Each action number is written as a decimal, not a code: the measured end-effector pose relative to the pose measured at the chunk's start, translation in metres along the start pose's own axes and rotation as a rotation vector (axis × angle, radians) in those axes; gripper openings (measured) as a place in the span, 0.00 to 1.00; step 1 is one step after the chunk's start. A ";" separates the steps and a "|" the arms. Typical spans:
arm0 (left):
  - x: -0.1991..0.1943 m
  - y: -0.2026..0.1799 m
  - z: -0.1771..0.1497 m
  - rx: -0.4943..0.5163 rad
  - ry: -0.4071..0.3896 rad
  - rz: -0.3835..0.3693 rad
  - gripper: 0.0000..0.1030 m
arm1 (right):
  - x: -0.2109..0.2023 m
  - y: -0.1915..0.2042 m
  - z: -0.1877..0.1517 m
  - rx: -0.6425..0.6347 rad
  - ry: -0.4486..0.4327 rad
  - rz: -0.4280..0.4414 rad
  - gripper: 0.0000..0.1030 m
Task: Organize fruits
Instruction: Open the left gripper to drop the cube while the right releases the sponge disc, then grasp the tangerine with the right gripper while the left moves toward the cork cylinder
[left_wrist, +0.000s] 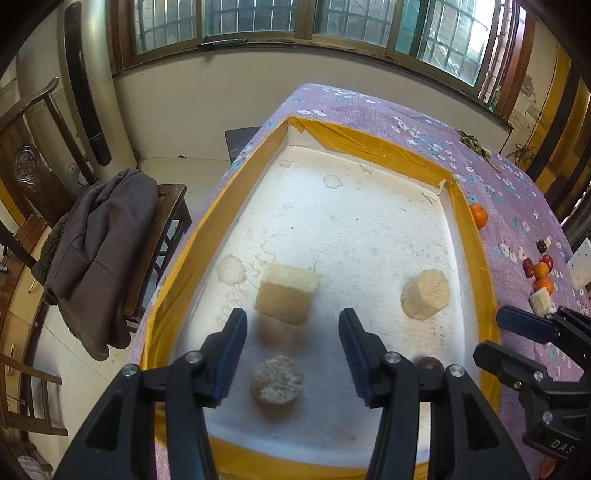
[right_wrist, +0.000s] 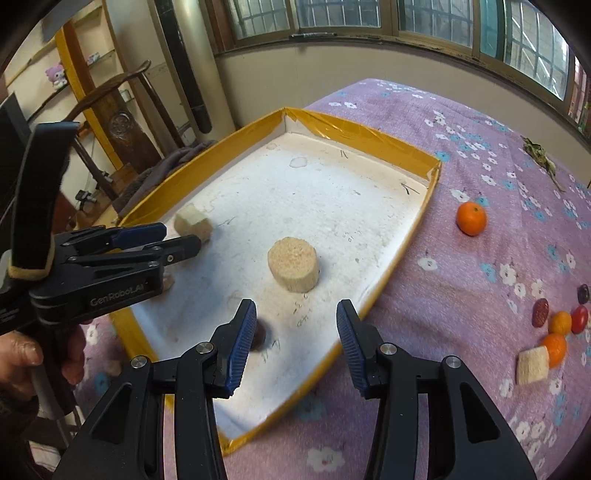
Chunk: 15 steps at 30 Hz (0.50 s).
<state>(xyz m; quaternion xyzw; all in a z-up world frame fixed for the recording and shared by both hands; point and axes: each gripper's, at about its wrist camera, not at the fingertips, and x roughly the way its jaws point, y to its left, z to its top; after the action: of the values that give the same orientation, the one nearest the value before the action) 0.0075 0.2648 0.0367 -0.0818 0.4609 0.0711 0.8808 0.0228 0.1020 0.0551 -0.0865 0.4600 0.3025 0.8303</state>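
A yellow-rimmed tray (left_wrist: 472, 236) (right_wrist: 421, 221) with a white foam floor lies on the purple flowered cloth. In it are a square tan block (left_wrist: 288, 295) (right_wrist: 192, 223), a round tan block (left_wrist: 424, 297) (right_wrist: 293, 264), another round block (left_wrist: 277, 384) and a dark fruit (left_wrist: 428, 363) (right_wrist: 260, 334), half hidden behind a finger. My left gripper (left_wrist: 292, 315) (right_wrist: 177, 237) hangs open above the near round block, not touching it. My right gripper (right_wrist: 296, 306) (left_wrist: 495, 334) is open and empty over the tray's near right part. An orange (left_wrist: 479, 215) (right_wrist: 471, 218) sits outside the tray.
Small red, orange and dark fruits (left_wrist: 541, 271) (right_wrist: 561, 325) and a tan block (right_wrist: 532, 363) lie on the cloth at right. A leafy twig (right_wrist: 539, 155) lies far back. A chair with a grey jacket (left_wrist: 103, 240) stands left of the table. A hand (right_wrist: 22, 354) holds the left gripper.
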 end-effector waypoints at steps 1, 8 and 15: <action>-0.003 -0.002 -0.001 -0.004 -0.004 -0.002 0.57 | -0.005 -0.001 -0.003 0.002 -0.005 -0.003 0.45; -0.024 -0.036 -0.006 0.019 -0.041 -0.027 0.63 | -0.032 -0.027 -0.026 0.066 -0.023 0.006 0.46; -0.036 -0.083 -0.011 0.091 -0.049 -0.058 0.65 | -0.058 -0.069 -0.052 0.163 -0.048 -0.025 0.46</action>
<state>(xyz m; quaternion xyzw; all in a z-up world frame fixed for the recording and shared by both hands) -0.0051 0.1796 0.0660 -0.0531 0.4396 0.0265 0.8962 0.0032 0.0001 0.0641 -0.0172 0.4619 0.2558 0.8490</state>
